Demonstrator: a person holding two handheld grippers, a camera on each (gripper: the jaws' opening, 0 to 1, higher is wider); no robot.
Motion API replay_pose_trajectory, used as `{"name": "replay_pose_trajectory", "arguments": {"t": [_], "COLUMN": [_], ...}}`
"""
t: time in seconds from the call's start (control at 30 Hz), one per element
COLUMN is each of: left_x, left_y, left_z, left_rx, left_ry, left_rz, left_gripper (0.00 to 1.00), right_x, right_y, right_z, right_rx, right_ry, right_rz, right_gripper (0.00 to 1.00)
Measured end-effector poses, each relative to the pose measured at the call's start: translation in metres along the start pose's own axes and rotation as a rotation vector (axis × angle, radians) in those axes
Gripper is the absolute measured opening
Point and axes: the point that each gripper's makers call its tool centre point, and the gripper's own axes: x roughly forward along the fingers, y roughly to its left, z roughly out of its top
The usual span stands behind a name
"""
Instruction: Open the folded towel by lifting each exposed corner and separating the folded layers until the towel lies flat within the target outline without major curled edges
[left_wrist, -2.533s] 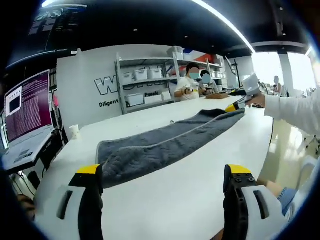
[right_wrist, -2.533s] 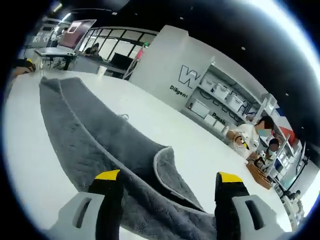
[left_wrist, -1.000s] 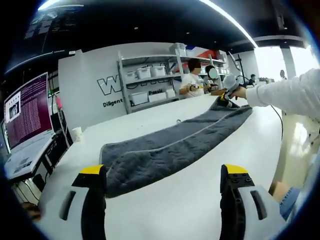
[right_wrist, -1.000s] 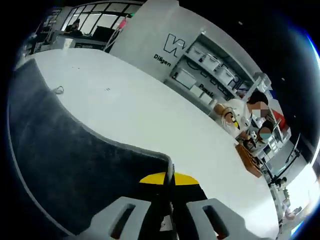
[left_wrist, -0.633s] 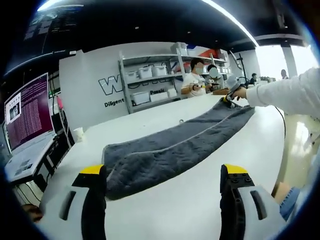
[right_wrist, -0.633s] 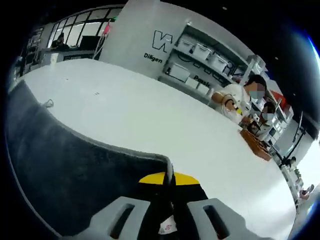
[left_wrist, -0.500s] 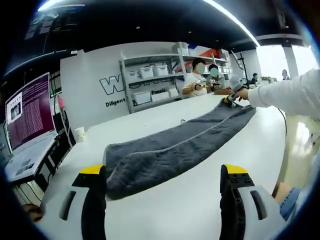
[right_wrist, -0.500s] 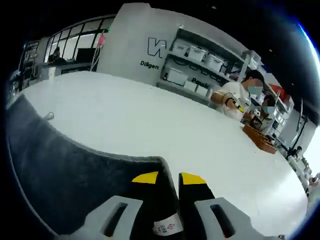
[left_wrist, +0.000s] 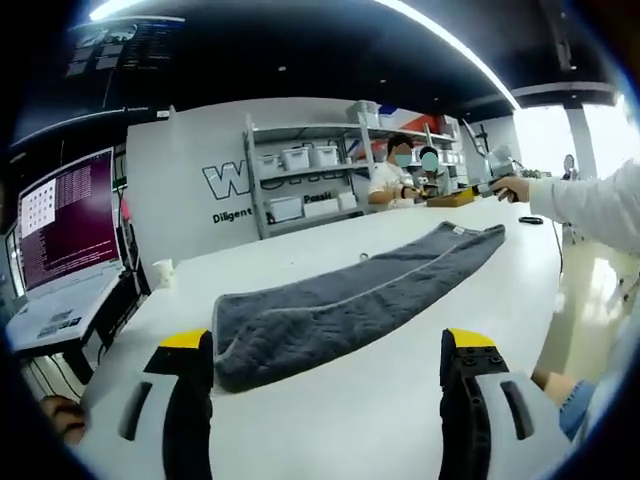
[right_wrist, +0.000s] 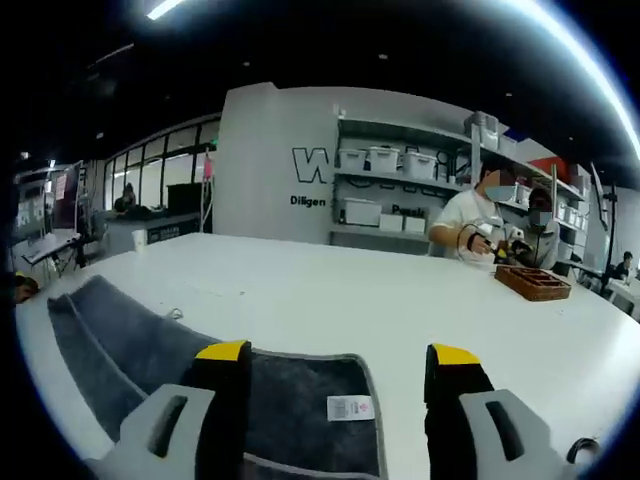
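A long grey towel (left_wrist: 340, 300), folded lengthwise into a narrow strip, lies on the white table (left_wrist: 330, 420). It runs from just ahead of my left gripper (left_wrist: 327, 340) to the far right. My left gripper is open, its jaws wide apart, a little short of the towel's near end. My right gripper (left_wrist: 497, 183), held in a hand, hovers above and beyond the far end. In the right gripper view, my right gripper (right_wrist: 338, 353) is open over that end of the towel (right_wrist: 150, 350). The end lies flat, with its white label (right_wrist: 349, 407) showing.
A screen with purple text (left_wrist: 65, 215) and a paper cup (left_wrist: 162, 270) stand at the table's left. Shelves with bins (left_wrist: 300, 185) and two seated people (left_wrist: 400, 175) are behind. A wooden tray (right_wrist: 532, 282) sits on the far right of the table, and a small cable loop (right_wrist: 175, 313) lies beside the towel.
My right gripper, which was shut on the towel's far corner, has opened, let go and lifted clear. That end now lies flat. The left gripper has hardly moved.
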Motion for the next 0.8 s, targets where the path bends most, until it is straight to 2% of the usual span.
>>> {"name": "replay_pose_trajectory", "arguments": {"t": [0.13,0.23,0.4,0.53,0.6,0.8], "left_x": [-0.003,-0.002,0.0,0.004,0.007,0.01], "left_y": [0.004,0.003,0.001,0.006,0.008,0.02], "left_z": [0.0,0.001,0.003,0.005,0.005,-0.007], "left_rx": [-0.006,-0.01,-0.005,0.008,-0.009,0.003], "left_ry": [-0.01,-0.014,-0.024,-0.03,-0.042,-0.037], "left_rz": [0.005,-0.002,-0.023,-0.037,-0.063,-0.063], "left_gripper": [0.93,0.93,0.93,0.93,0.93,0.94], "right_x": [-0.05,-0.076,-0.114,-0.139,-0.148,-0.172], "right_y": [0.035,0.059,0.09,0.113,0.128,0.163], "right_z": [0.005,0.005,0.003,0.005,0.005,-0.014], "right_rx": [-0.025,0.012,0.019,-0.008,0.008,-0.032], "right_ry": [-0.049,-0.071,-0.084,-0.111,-0.127,-0.117], "right_rz": [0.046,0.103,0.138,0.154,0.19,0.214], "right_gripper": [0.81,0.84,0.92,0.96,0.96,0.99]}}
